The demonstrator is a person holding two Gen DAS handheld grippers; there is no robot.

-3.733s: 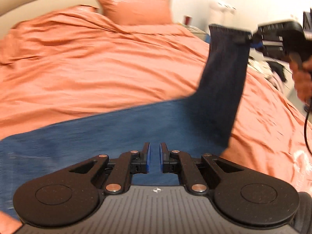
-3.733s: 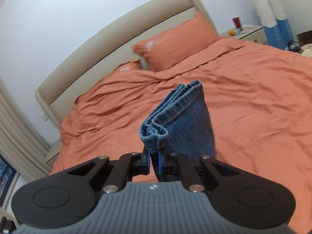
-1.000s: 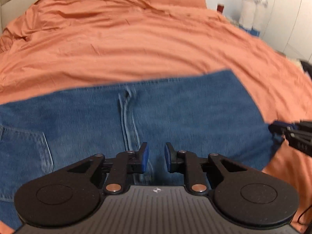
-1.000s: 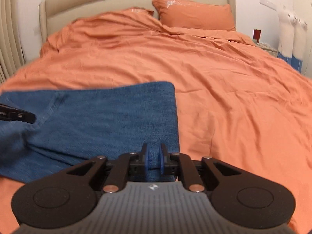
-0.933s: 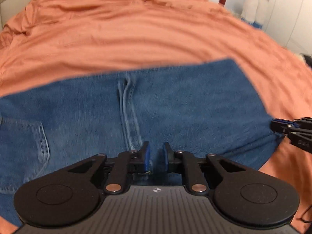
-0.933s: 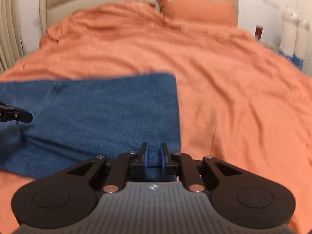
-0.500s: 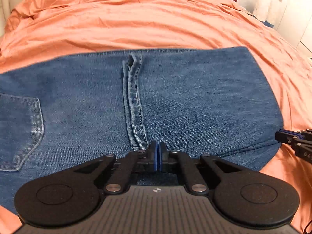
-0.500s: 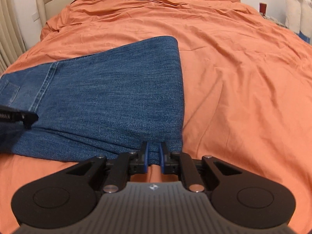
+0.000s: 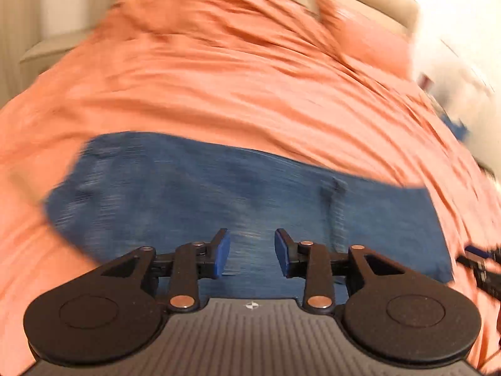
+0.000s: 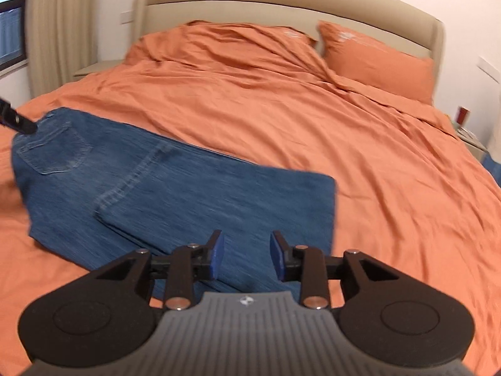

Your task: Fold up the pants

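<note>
Blue jeans lie folded in half on the orange bed cover, back pocket at the far left, fold edge at the right. My right gripper hovers over the near right part of the jeans, its jaws opening with only air between the blue pads. In the blurred left wrist view the jeans spread across the middle. My left gripper hangs above them, jaws opening and empty. The left gripper's tip shows near the waistband; the right gripper's tip shows at the right edge.
The orange duvet covers the whole bed, with orange pillows against a beige headboard. A nightstand with a red cup stands at the right. Beige curtains hang at the left.
Both grippers let go of the denim, opened and rose. The left one swung toward the waistband end, and the pant legs now lie folded over the upper half.
</note>
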